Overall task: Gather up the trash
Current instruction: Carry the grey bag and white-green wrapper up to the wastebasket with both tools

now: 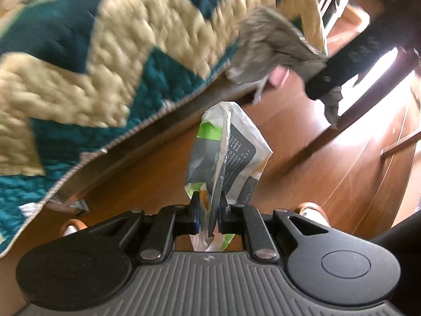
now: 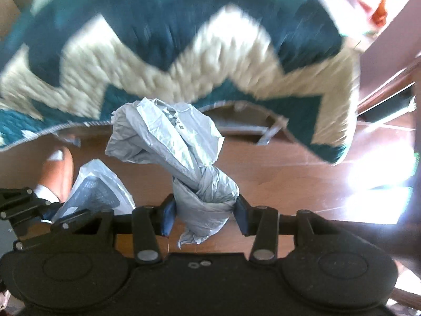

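Two pieces of trash hang clear of the wooden floor, one in each hand-held tool. The left gripper is pinched nearly closed on a flattened white wrapper printed in green and grey, held by its near edge with most of it sticking out ahead of the fingers. The right gripper, about half open, clamps a twisted grey plastic bag around its knotted neck, the loose bulk ballooning beyond the fingers toward the teal and cream zigzag rug. An orange shoe stands at the left. The risk lies in the wrapper: gripped by a thin, slick edge, it could slip out with a quick swing. The bag's floppy bulk might snag the rug edge.
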Available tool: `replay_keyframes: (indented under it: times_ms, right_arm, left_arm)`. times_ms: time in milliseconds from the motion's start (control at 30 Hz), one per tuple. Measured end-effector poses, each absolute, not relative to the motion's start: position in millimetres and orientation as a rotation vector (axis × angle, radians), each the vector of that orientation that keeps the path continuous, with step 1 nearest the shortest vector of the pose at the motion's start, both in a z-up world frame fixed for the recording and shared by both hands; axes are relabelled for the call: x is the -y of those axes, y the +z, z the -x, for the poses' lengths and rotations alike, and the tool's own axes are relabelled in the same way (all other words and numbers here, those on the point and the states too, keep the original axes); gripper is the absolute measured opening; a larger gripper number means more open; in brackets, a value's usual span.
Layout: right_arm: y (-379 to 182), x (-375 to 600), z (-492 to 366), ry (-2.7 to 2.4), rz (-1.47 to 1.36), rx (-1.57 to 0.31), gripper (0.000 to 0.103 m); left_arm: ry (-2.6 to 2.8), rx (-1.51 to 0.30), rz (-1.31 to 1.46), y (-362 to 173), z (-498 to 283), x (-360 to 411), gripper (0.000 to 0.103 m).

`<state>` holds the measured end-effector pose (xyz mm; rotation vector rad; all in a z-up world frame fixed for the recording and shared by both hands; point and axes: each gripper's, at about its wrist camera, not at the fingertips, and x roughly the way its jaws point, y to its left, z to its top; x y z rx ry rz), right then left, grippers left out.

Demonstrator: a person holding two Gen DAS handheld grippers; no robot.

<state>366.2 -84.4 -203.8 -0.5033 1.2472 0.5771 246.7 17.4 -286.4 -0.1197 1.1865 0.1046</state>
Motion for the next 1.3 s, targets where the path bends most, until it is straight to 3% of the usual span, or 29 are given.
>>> replay_keyframes:
  times_ms: [733, 1300]
  right_arm:
    - [18, 194, -298, 0.537, 0.357, -0.878, 0.045]
    - [154, 306, -288, 0.356, 0.274, -0.555, 0.045]
  left_arm:
    - [0.118, -0.789, 0.078, -51, -228, 39, 0.011]
    - [-0.070, -0.524, -0.018, 118, -286, 144, 0.011]
